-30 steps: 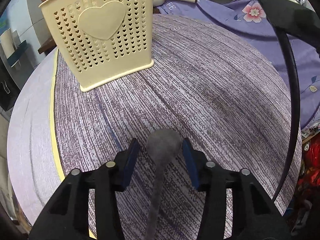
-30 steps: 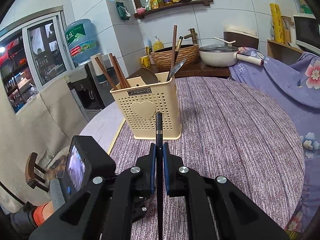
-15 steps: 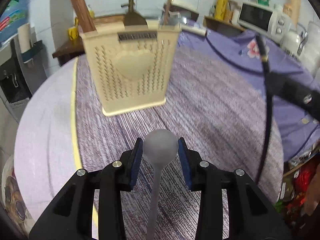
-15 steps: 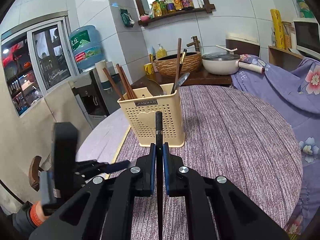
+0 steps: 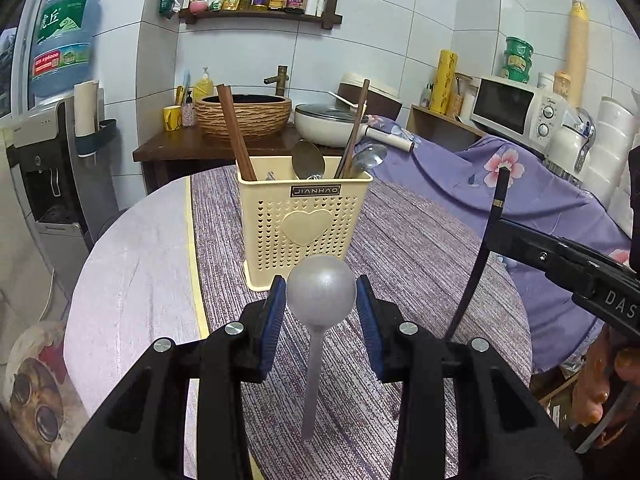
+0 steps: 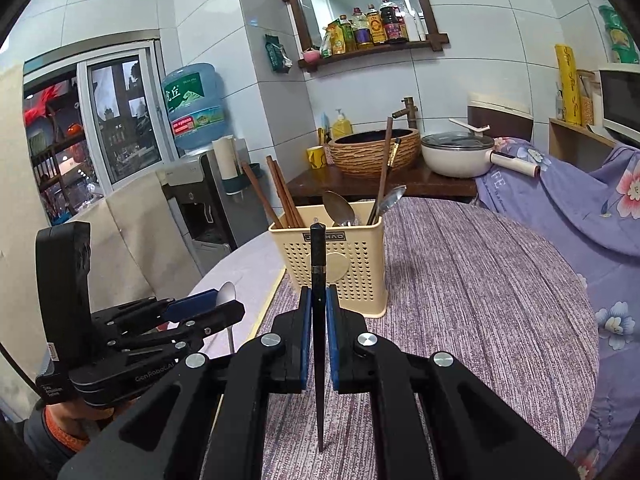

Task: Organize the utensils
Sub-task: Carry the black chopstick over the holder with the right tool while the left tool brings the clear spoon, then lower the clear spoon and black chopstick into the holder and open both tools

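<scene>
My spoon (image 5: 321,295) sits bowl-up between the blue pads of the left tool (image 5: 321,300), handle hanging below, clear of the worktop (image 5: 420,248). The pads touch the bowl's rounded sides only, so I judge this a clenched grip on the spoon, but a weak one. The jaws have just been closing a little on it. A curved, smooth bowl can swivel or squirt out between flat pads if I tilt or jolt the wrist.

The right tool (image 6: 319,316) is clamped shut on a dark chopstick (image 6: 319,320), which stands upright through the pads, tip low near the cloth. In the left view it crosses at the right, well apart from the spoon.

Ahead stands the cream holder (image 5: 305,226), upright on the striped cloth, near its left edge. It already carries brown chopsticks (image 5: 236,136) at the left and two metal spoons (image 5: 308,160) with another stick at the right.

Risks as I see them: the hanging spoon handle may catch the holder's rim if I come in too low and tip the light holder over. The stick's long end may knock against the standing utensils. Both tools approaching together could collide over the narrow opening. I can't tell how the holder is divided inside, so picking a section is a guess.
</scene>
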`<state>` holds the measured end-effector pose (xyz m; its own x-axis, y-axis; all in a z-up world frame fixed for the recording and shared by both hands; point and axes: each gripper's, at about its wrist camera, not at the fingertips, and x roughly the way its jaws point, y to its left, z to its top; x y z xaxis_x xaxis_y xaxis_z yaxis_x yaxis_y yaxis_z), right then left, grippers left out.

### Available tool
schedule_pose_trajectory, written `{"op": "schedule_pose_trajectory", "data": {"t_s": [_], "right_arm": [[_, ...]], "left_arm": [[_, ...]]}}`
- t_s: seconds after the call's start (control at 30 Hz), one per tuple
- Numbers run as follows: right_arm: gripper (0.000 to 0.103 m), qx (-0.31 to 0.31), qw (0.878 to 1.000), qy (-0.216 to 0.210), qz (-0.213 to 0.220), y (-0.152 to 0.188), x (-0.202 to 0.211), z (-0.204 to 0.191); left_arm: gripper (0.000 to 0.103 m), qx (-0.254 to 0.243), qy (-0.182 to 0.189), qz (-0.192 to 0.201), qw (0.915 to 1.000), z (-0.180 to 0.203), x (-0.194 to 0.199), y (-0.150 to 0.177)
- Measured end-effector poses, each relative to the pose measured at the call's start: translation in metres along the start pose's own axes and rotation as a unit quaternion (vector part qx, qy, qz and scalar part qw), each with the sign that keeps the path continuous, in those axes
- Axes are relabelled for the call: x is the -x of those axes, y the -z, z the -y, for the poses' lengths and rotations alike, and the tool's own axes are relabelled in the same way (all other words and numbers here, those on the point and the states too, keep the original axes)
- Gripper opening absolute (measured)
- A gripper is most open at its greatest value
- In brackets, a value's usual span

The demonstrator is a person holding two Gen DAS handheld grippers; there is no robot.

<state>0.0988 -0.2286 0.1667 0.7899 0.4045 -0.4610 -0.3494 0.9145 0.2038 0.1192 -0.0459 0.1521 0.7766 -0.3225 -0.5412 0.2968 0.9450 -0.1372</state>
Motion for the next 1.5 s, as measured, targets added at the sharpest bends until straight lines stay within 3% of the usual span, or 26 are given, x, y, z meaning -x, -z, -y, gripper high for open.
{"op": "schedule_pose_trajectory", "data": {"t_s": [0.33, 0.53, 0.7, 0.87, 1.1, 1.27, 1.5], "right_arm": [[0.007, 0.024, 1.0, -0.011, 0.012, -0.022, 0.002, -0.014], [0.007, 0.024, 0.999, -0.02, 0.013, -0.047, -0.002, -0.015], [0.007, 0.022, 0.999, -0.018, 0.025, -0.082, -0.004, -0.014], [0.007, 0.017, 0.998, -0.003, 0.055, -0.132, -0.008, -0.01], [0.007, 0.026, 0.994, 0.039, 0.102, -0.187, -0.023, -0.012], [0.007, 0.031, 0.992, 0.067, 0.103, -0.182, -0.049, -0.006], [0.007, 0.012, 0.995, 0.074, 0.062, -0.149, -0.086, 0.011]], "left_arm": [[0.036, 0.023, 0.01, 0.013, 0.9996, -0.013, 0.006, -0.016], [0.036, 0.041, 0.014, 0.035, 0.9985, -0.022, 0.007, -0.042], [0.037, 0.063, 0.022, 0.062, 0.9959, -0.032, 0.007, -0.083], [0.037, 0.063, 0.003, 0.107, 0.9923, -0.038, 0.003, -0.134], [0.037, 0.076, -0.011, 0.158, 0.9845, -0.045, -0.014, -0.19], [0.037, 0.079, -0.019, 0.158, 0.984, -0.049, -0.043, -0.187], [0.037, 0.087, -0.024, 0.124, 0.9881, -0.058, -0.08, -0.146]]}}
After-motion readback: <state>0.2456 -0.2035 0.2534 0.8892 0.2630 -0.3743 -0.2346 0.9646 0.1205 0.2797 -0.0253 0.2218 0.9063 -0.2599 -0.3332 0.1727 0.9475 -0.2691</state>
